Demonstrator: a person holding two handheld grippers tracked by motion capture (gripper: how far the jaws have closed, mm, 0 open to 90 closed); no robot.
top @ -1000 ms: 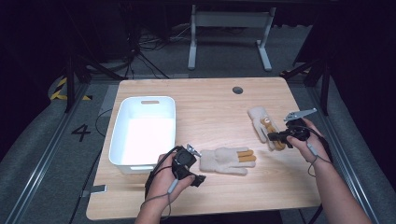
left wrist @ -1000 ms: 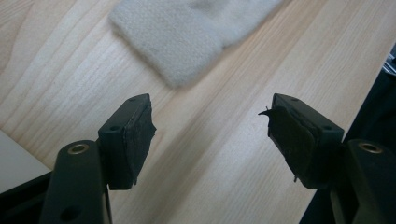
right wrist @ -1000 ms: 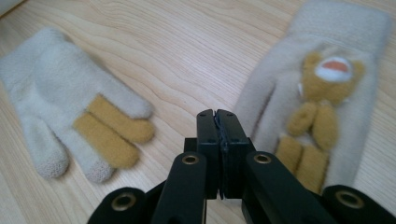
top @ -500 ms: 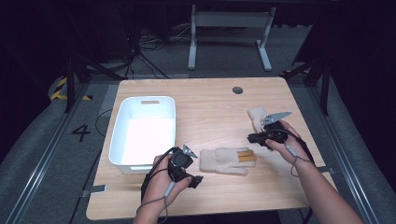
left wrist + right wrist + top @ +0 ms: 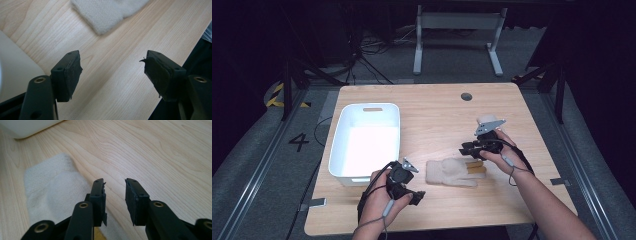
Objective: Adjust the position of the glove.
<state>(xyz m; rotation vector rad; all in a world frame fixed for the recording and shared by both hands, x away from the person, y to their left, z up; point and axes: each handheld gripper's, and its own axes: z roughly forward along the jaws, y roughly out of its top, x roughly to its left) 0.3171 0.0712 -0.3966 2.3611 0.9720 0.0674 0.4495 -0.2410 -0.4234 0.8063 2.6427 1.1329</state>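
We hold the right gripper (image 5: 114,185) narrowly open just above the glove (image 5: 53,195); the left gripper (image 5: 113,65) is wide open, empty.

High view sits above the person's side, looking fwd and down over the whole wooden table (image 5: 437,110), floor beyond too. Left gripper view rides super close to the tabletop, aimed down btwn its own jaws, w/ a corner of the cream glove (image 5: 107,15) up top. Right gripper view is low too, skimming along the wood. All three share that glove (image 5: 452,172) and the white bin (image 5: 367,140).
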